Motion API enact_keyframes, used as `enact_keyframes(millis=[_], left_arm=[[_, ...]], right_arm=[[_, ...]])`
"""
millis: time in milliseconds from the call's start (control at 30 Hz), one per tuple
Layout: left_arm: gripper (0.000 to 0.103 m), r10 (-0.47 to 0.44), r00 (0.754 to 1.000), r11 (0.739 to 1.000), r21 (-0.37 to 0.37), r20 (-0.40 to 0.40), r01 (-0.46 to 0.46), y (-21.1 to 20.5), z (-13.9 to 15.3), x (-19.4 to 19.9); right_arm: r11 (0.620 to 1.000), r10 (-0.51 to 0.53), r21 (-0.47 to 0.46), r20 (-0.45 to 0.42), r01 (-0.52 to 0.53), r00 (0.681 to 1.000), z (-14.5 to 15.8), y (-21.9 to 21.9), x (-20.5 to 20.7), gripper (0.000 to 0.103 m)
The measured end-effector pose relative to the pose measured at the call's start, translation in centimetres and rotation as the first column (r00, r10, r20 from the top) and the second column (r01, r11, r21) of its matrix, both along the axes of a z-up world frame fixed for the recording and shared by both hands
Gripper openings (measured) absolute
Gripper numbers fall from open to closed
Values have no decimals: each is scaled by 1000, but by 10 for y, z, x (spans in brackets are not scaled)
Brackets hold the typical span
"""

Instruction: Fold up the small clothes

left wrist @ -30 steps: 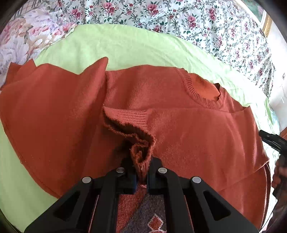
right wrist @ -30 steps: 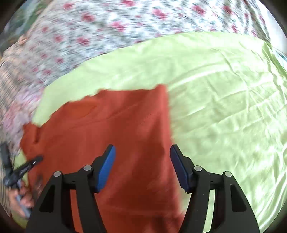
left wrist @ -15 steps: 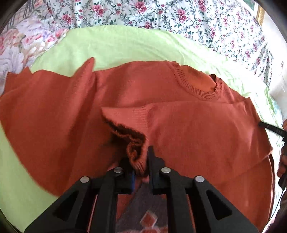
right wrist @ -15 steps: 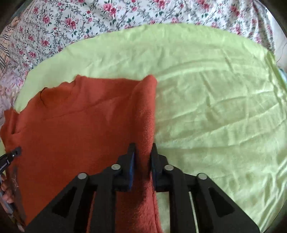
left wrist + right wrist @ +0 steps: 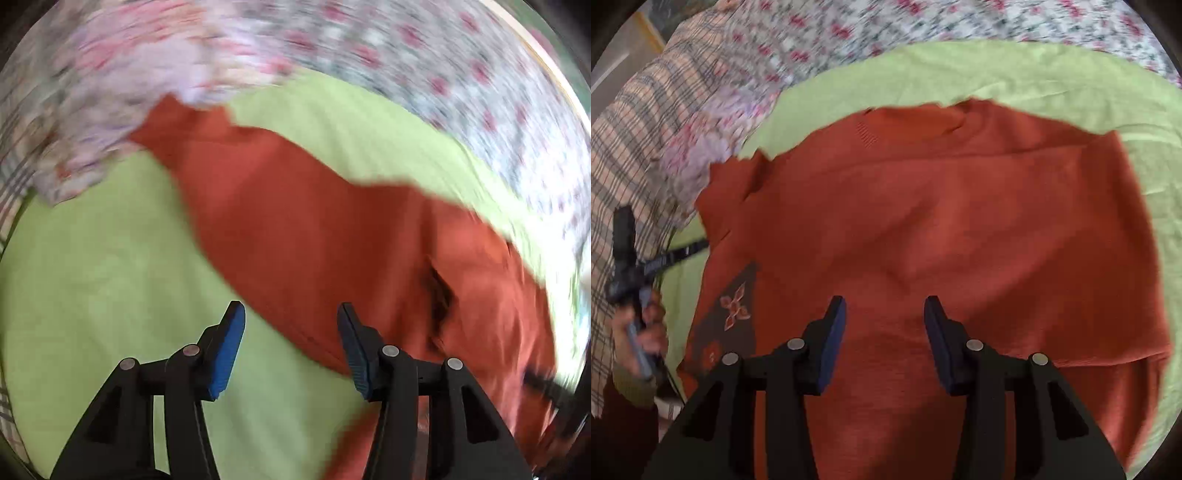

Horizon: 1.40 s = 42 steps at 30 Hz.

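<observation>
Folding the rust-orange sweater [image 5: 942, 229] goes best if we take each new hold right at an edge and lay the cloth over flat, not bunched. It lies spread on the green sheet [image 5: 1052, 74] over the bed, with both sleeves apparently turned in across the body. Our left claw [image 5: 290, 347] has just been opening and stands apart with nothing between its pads, poised over the sweater's edge where it meets the sheet. Our right claw [image 5: 884, 339] has also just been opening – its pads hang over the middle of the body, gripping nothing. For the next fold we judge that both claws should pinch matching points at the hem or shoulders, so that the halves meet squarely. The left wrist view is badly smeared – the neckline and cuffs cannot be made out there, and the hem is cut off behind the claws in both views
</observation>
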<state>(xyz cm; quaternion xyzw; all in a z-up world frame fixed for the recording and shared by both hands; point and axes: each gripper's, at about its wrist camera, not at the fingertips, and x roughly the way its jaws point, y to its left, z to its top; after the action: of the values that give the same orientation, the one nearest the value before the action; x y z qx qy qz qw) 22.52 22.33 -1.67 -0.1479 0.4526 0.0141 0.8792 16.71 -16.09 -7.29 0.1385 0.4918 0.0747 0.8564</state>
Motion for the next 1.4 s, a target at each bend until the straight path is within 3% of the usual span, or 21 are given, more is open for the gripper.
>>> enact_keyframes(millis=[233, 433, 533, 600, 667, 733, 800, 967, 1167, 1300, 1400], left_arm=[[62, 201, 980, 964, -179, 3, -197, 106, 3, 67], [62, 284, 956, 944, -150, -79, -293, 152, -24, 137], [61, 319, 946, 932, -161, -49, -323, 162, -29, 151], [52, 318, 948, 935, -166, 10, -312, 166, -30, 157], [21, 331, 944, 932, -160, 12, -325, 169, -31, 160], [7, 331, 943, 931, -172, 19, -323, 172, -29, 157], [4, 334, 941, 933, -164, 53, -321, 170, -22, 148], [3, 261, 947, 962, -139, 190, -237, 132, 17, 113], [3, 45, 948, 997, -76, 315, -22, 34, 58, 72], [2, -119, 932, 985, -75, 344, 154, -53, 65, 45], [2, -258, 903, 947, -94, 343, 307, -120, 59, 19]], right_arm=[[998, 70, -5, -16, -70, 997, -3, 28, 9, 45], [997, 76, 0, -33, -76, 997, -2, 32, 6, 45], [997, 73, 9, -40, -73, 997, -1, 34, 3, 45], [997, 71, 9, -43, -71, 996, 0, 35, 2, 45], [997, 75, 12, -43, -75, 996, 2, 36, 0, 45], [997, 76, 13, -38, -76, 996, 4, 36, -1, 45], [997, 72, 13, -29, -72, 997, 7, 35, -3, 45], [998, 62, 23, -5, -62, 998, 13, 34, -8, 45], [997, 59, 49, 4, -59, 998, 13, 35, -13, 45], [998, 26, 62, 11, -27, 1000, 12, 27, -20, 45], [998, -18, 63, 25, 17, 1000, 16, 13, -26, 45]])
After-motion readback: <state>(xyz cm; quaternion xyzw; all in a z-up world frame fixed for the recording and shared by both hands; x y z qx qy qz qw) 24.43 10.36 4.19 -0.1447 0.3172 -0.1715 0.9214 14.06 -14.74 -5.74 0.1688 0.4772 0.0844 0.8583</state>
